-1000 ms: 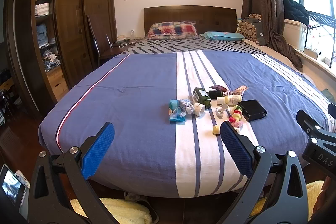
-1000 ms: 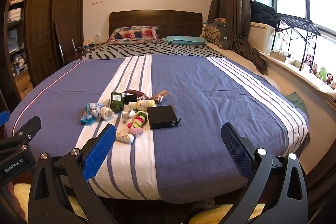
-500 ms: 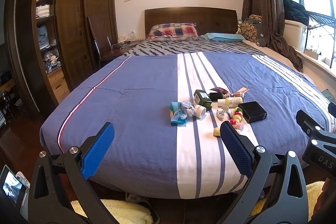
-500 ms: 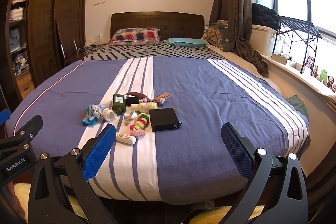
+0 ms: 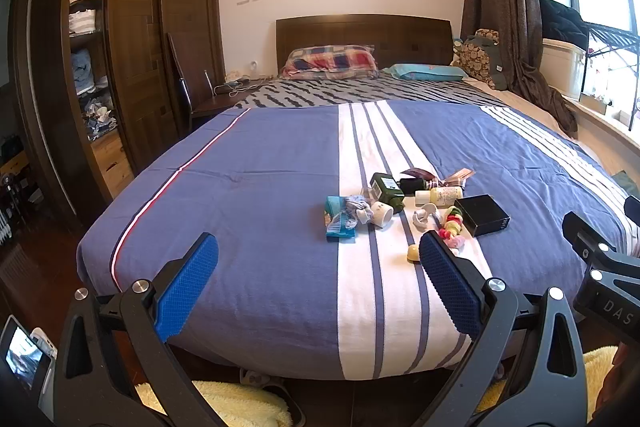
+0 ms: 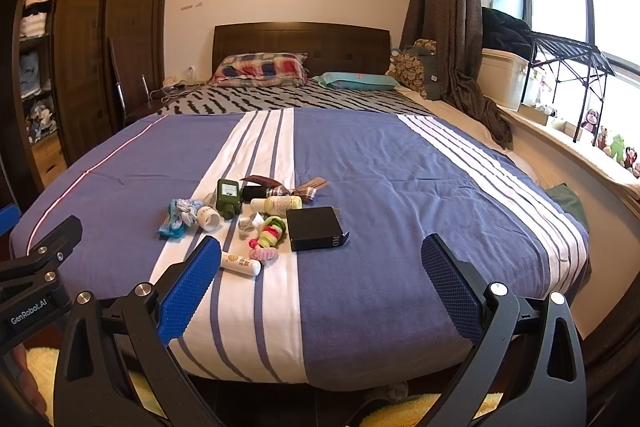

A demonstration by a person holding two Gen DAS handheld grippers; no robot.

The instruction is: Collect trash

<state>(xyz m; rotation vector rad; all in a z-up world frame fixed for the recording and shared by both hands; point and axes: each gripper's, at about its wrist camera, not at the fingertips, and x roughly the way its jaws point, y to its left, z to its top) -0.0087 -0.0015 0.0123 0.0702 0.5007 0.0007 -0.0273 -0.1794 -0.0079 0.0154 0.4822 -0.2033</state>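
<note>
A small heap of clutter [image 6: 256, 219] lies on the white centre stripe of a blue bedspread, toward the foot edge of the bed [image 5: 248, 187], well short of the two pillows at the headboard. Countable in it: one dark green bottle [image 6: 229, 195] on its side, one pale yellow bottle [image 6: 278, 203], one black box [image 6: 316, 228] at the heap's right edge, one white cup [image 6: 209, 218] tipped over, one blue crumpled wrapper [image 6: 176, 219] at the left edge, one string of pink, green and yellow hair ties [image 6: 269, 233] and one white tube [image 6: 240, 263] nearest the foot edge. A dark item tied with a brown ribbon [image 6: 280, 189] sits behind the bottles; what it is cannot be made out, and a small whitish piece beside the hair ties is too small to identify. In the left wrist view the tube is mostly hidden behind a blue pad, only its yellowish end showing. The left claw [image 5: 316, 291] hangs off the foot of the bed, spread wide and empty, level with the mattress edge. The right claw [image 6: 320, 287] is held alongside it, likewise wide apart with nothing between its pads, its left pad just in front of the tube. A wooden wardrobe [image 5: 132, 67] stands off the bed's left side, partly cut off by the frame.
</note>
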